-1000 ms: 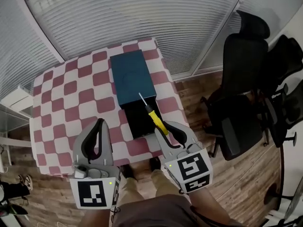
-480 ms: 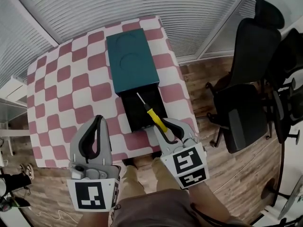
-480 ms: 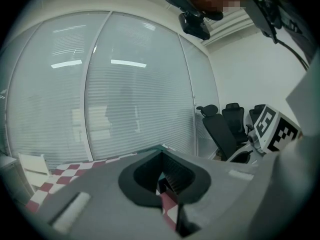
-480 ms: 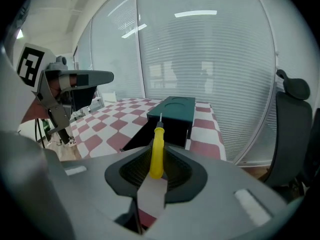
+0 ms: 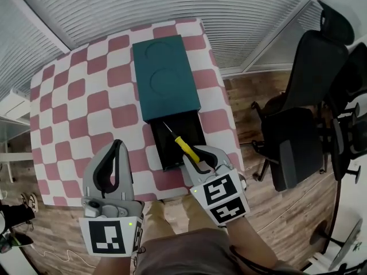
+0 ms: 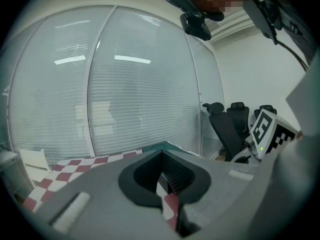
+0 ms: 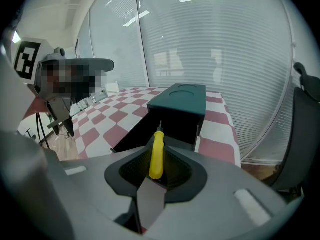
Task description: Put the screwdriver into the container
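Two grippers low in the head view, both at the table's [image 5: 86, 105] 6 o'clock edge. The right gripper [image 5: 199, 155] is clamped on the screwdriver [image 5: 187, 148]. The right gripper view shows this best, with the yellow handle [image 7: 156, 159] pinched between the closed jaws of that gripper [image 7: 159, 143] and pointing to 12 o'clock. Only a stub of metal shaft shows past the handle there. The head view shows the whole shaft running toward 11 o'clock, its tip over the open black drawer [image 5: 166, 152] of the container [image 5: 166, 76]. I can't tell from either view whether the screwdriver touches the drawer. The drawer sticks out of the teal box at 6 o'clock, and the right gripper view looks straight at its dark opening [image 7: 172, 126]. The left gripper [image 5: 118, 148] sits at 9 o'clock of the right one, over the checkered cloth and clear of the container. The left gripper view shows this gripper [image 6: 162, 154] with its tips together and nothing held, cloth showing through the slit below. That view also catches the right gripper's marker cube [image 6: 267, 133] at 3 o'clock. Office chairs [image 5: 301, 96] stand on the wood floor at 3 o'clock of the table.
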`<state>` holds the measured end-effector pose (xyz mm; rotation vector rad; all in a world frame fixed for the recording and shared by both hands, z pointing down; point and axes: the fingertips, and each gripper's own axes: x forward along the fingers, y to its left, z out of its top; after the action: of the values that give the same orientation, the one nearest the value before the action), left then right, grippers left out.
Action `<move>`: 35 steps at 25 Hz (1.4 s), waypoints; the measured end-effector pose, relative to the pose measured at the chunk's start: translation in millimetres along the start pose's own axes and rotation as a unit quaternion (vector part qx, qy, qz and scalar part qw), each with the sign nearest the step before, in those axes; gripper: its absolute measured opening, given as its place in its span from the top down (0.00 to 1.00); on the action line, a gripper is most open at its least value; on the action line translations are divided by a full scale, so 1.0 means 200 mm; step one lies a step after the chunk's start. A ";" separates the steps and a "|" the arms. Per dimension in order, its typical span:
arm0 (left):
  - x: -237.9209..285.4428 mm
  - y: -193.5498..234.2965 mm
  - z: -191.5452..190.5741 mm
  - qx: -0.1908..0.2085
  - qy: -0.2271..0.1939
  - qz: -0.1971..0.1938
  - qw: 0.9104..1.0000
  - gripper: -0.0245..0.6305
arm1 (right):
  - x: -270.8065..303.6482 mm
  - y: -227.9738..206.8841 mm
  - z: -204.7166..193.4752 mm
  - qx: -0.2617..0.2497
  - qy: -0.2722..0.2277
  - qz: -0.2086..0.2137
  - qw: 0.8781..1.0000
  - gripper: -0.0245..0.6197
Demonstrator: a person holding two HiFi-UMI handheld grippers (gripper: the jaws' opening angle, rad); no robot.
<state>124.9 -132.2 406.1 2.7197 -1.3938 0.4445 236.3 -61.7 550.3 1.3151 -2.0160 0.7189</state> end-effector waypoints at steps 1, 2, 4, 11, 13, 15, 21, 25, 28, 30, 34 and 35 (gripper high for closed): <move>0.01 0.01 0.00 -0.001 0.001 0.002 1.000 0.96 | 0.02 0.00 0.00 -0.003 0.006 0.002 1.000 0.81; 0.02 0.03 -0.01 -0.002 0.002 0.004 1.000 0.96 | 0.03 0.00 0.00 -0.006 0.011 0.004 1.000 0.81; 0.03 0.05 -0.01 -0.005 0.004 0.010 1.000 0.96 | 0.06 -0.01 0.01 -0.011 0.020 0.006 1.000 0.81; 0.05 0.07 -0.02 -0.012 0.004 0.014 1.000 0.96 | 0.07 0.00 0.01 -0.018 0.029 0.018 0.999 0.80; 0.05 0.05 -0.01 -0.012 0.001 0.011 1.000 0.96 | 0.07 0.01 0.02 -0.009 0.021 0.024 0.999 0.79; 0.05 0.04 -0.01 -0.011 0.000 0.009 1.000 0.96 | 0.06 0.01 0.03 0.001 0.010 0.028 1.000 0.77; -0.03 0.01 0.05 -0.005 -0.012 0.007 1.000 0.96 | -0.03 0.01 0.11 0.010 -0.041 0.015 0.999 0.76; -0.11 0.01 0.16 -0.003 -0.039 0.007 0.999 0.96 | -0.16 0.04 0.25 0.005 -0.095 0.003 0.995 0.80; -0.18 0.04 0.27 0.001 -0.066 0.012 0.998 0.96 | -0.28 0.10 0.43 0.002 -0.159 0.002 0.987 0.86; -0.22 0.07 0.36 0.005 -0.091 0.019 0.996 0.96 | -0.36 0.15 0.58 -0.009 -0.211 0.001 0.977 0.90; -0.34 0.13 0.53 0.009 -0.125 0.032 0.992 0.96 | -0.57 0.28 0.86 -0.040 -0.301 0.004 0.953 0.92; -0.37 0.15 0.57 0.010 -0.132 0.036 0.991 0.96 | -0.62 0.32 0.92 -0.047 -0.317 0.003 0.947 0.92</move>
<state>85.8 -111.6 274.9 2.8341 -1.5562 0.1031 179.0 -99.5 329.8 1.6234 -2.5066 0.1945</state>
